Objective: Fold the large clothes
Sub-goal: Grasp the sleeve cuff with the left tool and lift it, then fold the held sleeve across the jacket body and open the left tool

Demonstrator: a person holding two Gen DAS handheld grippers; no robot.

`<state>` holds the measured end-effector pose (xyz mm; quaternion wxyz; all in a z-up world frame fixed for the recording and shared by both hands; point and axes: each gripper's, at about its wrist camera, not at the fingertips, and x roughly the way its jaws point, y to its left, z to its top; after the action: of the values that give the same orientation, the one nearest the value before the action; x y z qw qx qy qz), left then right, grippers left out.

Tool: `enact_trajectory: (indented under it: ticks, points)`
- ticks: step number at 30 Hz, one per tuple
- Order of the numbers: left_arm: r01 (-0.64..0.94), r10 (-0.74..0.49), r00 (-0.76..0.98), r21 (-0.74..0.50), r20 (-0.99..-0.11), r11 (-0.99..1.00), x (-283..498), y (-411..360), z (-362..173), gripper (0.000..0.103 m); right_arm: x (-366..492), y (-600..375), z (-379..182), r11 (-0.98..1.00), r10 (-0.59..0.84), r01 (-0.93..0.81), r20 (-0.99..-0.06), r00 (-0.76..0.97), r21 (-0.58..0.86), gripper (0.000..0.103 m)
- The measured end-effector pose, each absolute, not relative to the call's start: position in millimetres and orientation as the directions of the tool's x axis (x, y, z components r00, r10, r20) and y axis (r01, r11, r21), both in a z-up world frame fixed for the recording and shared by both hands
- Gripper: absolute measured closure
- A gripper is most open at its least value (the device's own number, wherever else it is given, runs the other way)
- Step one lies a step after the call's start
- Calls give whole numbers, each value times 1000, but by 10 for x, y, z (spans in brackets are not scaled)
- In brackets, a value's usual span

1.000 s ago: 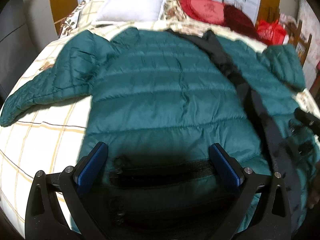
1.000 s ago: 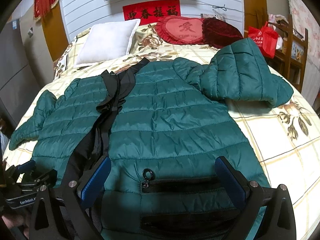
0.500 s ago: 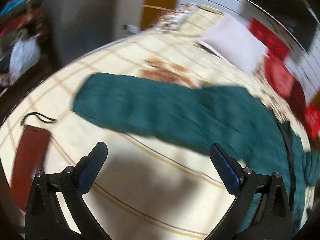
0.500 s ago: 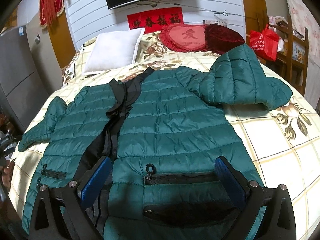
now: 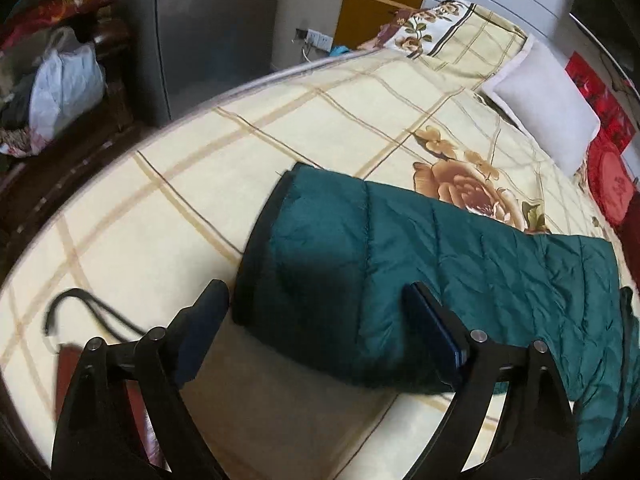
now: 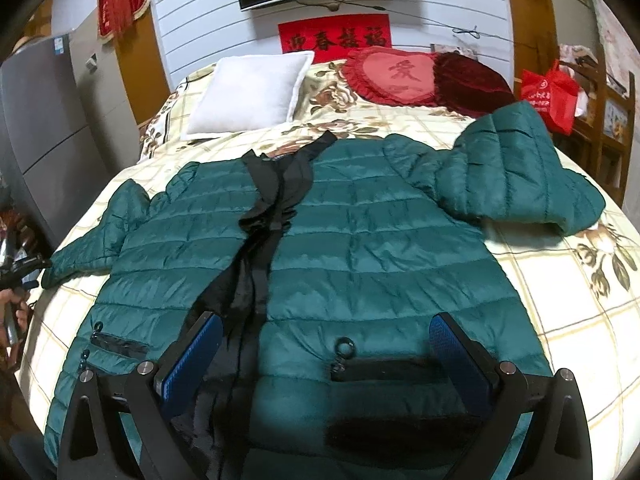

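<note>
A dark green puffer jacket [image 6: 360,240] lies spread front-up on the bed [image 6: 580,320], its black-lined front opening running from the collar down toward the hem. One sleeve [image 6: 520,172] is bent up and back on the side near the red bag [image 6: 548,96]; the other sleeve [image 5: 400,272] stretches out flat toward the bed's opposite edge, its black-edged cuff [image 5: 260,240] resting on the checked bedspread.

The left hand-held gripper [image 5: 316,320] hovers at that cuff, its jaws closing but not yet pressing; the cuff end of the sleeve sits between the two fingers. A dark red flat case [image 5: 68,380] with a black cord [image 5: 80,312] lies on the bedspread just beside the left finger. In the right wrist view the same gripper shows small at the bed's edge [image 6: 24,272], with a hand wrapped round its handle.

The right hand-held gripper [image 6: 324,344] hangs over the jacket's hem with its blue pads [image 6: 192,356] wide apart, nothing clamped; a zipped pocket [image 6: 384,368] with a ring pull lies between them.

A white pillow [image 6: 252,92] and a red heart cushion [image 6: 392,76] rest at the head of the bed
</note>
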<state>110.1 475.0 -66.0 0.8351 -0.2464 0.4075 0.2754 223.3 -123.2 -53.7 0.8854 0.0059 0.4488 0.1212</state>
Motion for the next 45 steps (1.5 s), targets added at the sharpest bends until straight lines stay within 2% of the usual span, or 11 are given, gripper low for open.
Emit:
enact_trajectory:
  ticks: [5,6,7,8,9,10,13,17,25,35,45]
  points:
    - [-657,274,531,-186,-802,730,1134,4741,-714,28,2271,-1204,-572,971,216,-207,-801,558,118,0]
    - [-663,281,531,-185,-800,725,1132,4748,-709,38,2277,-1207,-579,972,214,-204,-803,556,118,0]
    - [-667,284,530,-187,-799,721,1128,4755,-702,56,2276,-1213,-580,972,216,-203,-803,555,121,0]
    - [-667,278,533,-194,-799,719,1131,4768,-700,64,2277,-1224,-581,972,218,-199,-803,554,126,0]
    - [-663,260,539,-214,-801,718,1127,4775,-696,80,2278,-1240,-581,972,219,-194,-803,554,131,0]
    - [-656,246,549,-230,-799,719,1123,4762,-677,85,2281,-1257,-581,973,220,-187,-803,553,137,0]
    - [-640,279,563,-196,-778,743,1108,4630,-551,88,2279,-1305,-568,973,224,-171,-799,558,154,0]
    - [-603,283,650,-251,-705,758,963,4488,-247,89,2266,-1356,-541,976,213,-156,-794,570,150,0]
    - [-391,161,782,-273,-602,879,1126,3663,466,89,2256,-1500,-579,997,57,-82,-820,569,12,0]
    - [-68,-138,851,-367,-507,928,1904,1936,1078,89,2216,-1685,-568,999,13,-49,-831,556,-17,0]
    - [248,-436,767,-409,-470,878,2634,123,1240,89,2168,-1914,-439,1000,23,-27,-815,579,9,0]
